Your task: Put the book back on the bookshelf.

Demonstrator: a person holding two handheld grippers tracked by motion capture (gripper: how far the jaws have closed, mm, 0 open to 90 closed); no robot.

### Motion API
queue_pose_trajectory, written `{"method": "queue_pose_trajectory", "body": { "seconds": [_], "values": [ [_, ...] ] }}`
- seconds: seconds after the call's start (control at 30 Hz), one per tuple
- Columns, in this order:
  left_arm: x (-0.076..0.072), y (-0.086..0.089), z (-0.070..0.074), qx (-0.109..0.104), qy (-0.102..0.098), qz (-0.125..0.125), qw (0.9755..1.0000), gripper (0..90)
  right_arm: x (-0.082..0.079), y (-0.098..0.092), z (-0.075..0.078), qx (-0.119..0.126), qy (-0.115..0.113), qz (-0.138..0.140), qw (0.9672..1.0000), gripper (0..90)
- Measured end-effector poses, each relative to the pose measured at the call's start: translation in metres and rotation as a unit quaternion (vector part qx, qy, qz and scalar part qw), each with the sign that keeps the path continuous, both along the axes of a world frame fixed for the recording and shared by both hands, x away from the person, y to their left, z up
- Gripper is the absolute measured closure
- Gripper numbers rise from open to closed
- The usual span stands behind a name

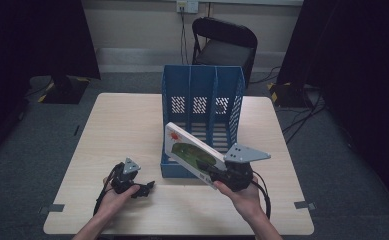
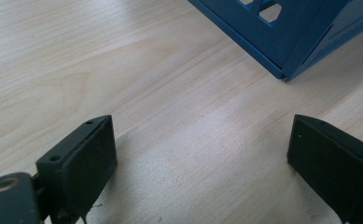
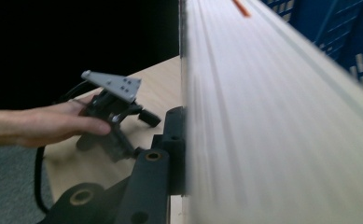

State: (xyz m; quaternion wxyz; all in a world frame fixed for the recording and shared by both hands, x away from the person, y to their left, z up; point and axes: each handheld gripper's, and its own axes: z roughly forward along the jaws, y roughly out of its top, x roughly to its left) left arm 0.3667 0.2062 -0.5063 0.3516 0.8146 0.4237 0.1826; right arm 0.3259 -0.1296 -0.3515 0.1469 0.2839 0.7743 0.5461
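The person's hands are coming in at the near edge of the counter (image 1: 132,115), each gripping a tool. The right gripper (image 1: 221,176) is holding a thin white book (image 1: 192,152) by its near lower corner, its jaws clamped tight across the book's thickness; in the right gripper view the pale cover (image 3: 272,121) is running away from the jaws as a long blurred slab. The book is being carried in the air, tilted, with its long axis slanting up and to the left from the jaws, so its far end is hanging over the front lip of the blue file rack (image 1: 202,95). The rack is standing upright in the middle of the counter, its three slots opening toward the person. The slots are lying just beyond and behind the book's raised end, so the coming move likely turns on swinging the book upright and lining it up with one slot's dividers. The left gripper (image 1: 141,189) is resting low on the counter, well left of the rack, its jaws spread wide and empty (image 2: 202,154), with the rack's corner (image 2: 282,70) ahead of them
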Motion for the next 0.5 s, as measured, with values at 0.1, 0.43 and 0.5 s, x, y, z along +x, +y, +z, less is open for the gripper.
{"method": "queue_pose_trajectory", "body": {
  "seconds": [0.1,0.43,0.5],
  "values": [
    [0.000,0.000,0.000,0.000,0.000,0.000,1.0000,7.5,0.004,-0.002,0.004,0.003,-0.007,-0.010,0.9999,76.7],
    [0.000,0.000,0.000,0.000,0.000,0.000,1.0000,7.5,0.009,-0.009,0.000,0.003,-0.003,-0.050,0.9988,76.7],
    [0.000,0.000,0.000,0.000,0.000,0.000,1.0000,7.5,0.009,-0.012,0.000,0.007,-0.002,-0.058,0.9983,76.7]
  ]
}}
